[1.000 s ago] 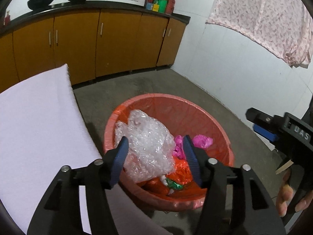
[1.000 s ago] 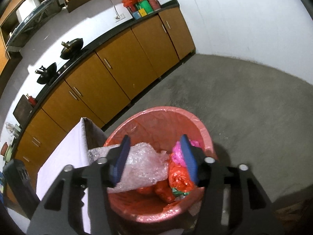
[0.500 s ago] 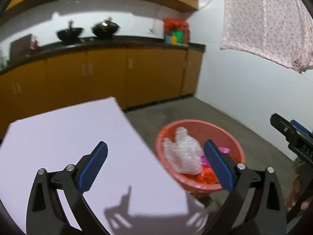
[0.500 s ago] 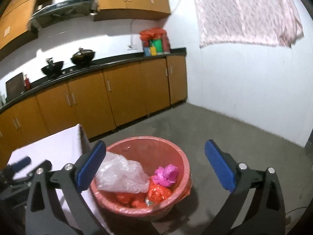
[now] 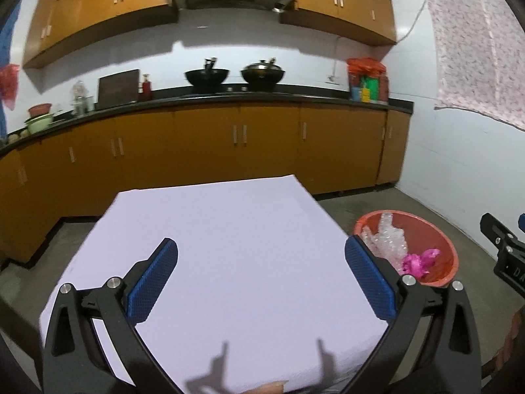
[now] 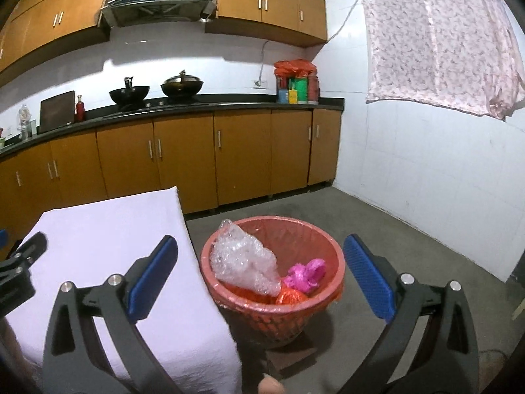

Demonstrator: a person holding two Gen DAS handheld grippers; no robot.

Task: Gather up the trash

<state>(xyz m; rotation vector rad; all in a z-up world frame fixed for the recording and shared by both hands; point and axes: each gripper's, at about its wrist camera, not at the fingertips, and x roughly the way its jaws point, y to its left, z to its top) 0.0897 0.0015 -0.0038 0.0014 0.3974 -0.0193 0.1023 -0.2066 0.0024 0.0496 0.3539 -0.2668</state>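
A red trash basket [image 6: 331,246] with a red liner stands on the floor beside the table. It holds crumpled bubble wrap [image 6: 244,261], a pink bag [image 6: 305,274] and orange trash [image 6: 290,295]. It also shows in the left wrist view [image 5: 441,239], at the table's right. My left gripper [image 5: 261,279] is open and empty above the white tabletop [image 5: 229,239]. My right gripper [image 6: 261,277] is open and empty, raised above and short of the basket.
Brown cabinets [image 6: 183,157] under a black counter [image 6: 197,106] with two woks run along the back wall. A white tiled wall [image 6: 426,170] with a hanging floral cloth [image 6: 436,39] is at the right. Grey floor [image 6: 410,262] surrounds the basket.
Both grippers opened wide, letting the bubble wrap go into the basket, and pulled up and back. The left gripper swung left over the table.
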